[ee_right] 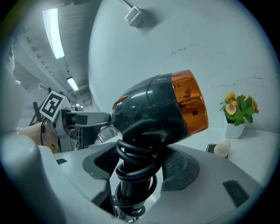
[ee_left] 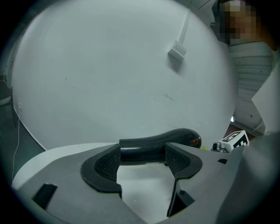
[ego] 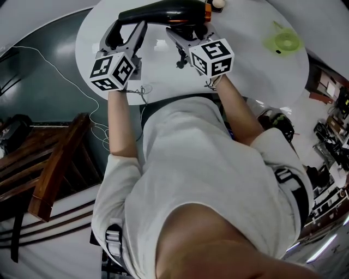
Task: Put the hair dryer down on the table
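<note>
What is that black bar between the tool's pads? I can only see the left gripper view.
Observer: It is part of a hair dryer. The right gripper view shows its orange front end.
Visitor: Is anything else holding it?
Observer: Yes, the right tool grips it where the black cord is coiled round it.
Visitor: Is anything else around?
Observer: A small potted flower stands on the white table.

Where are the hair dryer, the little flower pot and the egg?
hair dryer (ee_right: 148, 109), right gripper view, black body.
flower pot (ee_right: 235, 130), right gripper view, white pot wall.
egg (ee_right: 222, 148), right gripper view, shell middle.
</note>
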{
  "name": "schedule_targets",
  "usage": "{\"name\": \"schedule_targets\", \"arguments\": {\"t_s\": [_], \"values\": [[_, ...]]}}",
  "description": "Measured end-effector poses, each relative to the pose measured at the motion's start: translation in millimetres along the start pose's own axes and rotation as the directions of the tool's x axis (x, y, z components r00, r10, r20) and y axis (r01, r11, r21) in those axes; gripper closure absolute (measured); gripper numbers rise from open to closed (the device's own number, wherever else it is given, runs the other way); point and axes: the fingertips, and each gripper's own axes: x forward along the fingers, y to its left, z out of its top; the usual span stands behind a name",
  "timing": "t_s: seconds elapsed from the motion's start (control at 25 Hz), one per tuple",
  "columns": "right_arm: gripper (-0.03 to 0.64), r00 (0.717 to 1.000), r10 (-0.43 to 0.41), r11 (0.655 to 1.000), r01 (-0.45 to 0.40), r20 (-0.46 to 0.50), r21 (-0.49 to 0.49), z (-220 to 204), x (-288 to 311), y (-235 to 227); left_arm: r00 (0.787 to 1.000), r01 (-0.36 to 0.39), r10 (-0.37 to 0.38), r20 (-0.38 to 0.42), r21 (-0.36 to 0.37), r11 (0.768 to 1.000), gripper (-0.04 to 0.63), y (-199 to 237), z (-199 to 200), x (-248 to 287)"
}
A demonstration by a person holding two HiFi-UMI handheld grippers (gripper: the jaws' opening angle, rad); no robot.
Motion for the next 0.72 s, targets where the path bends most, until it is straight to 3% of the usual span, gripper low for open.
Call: {"name": "schedule_targets", "arguments": {"t_s": [0.72], "values": [[0.336,0.999,-0.037,0.997,0.038,-0.020,0.063,-5.0,33.9,-24.8,0.997,0.037,-0.041,-0.060,-0.077,0.996,0.259,32.6,-13.8,44.8]]}}
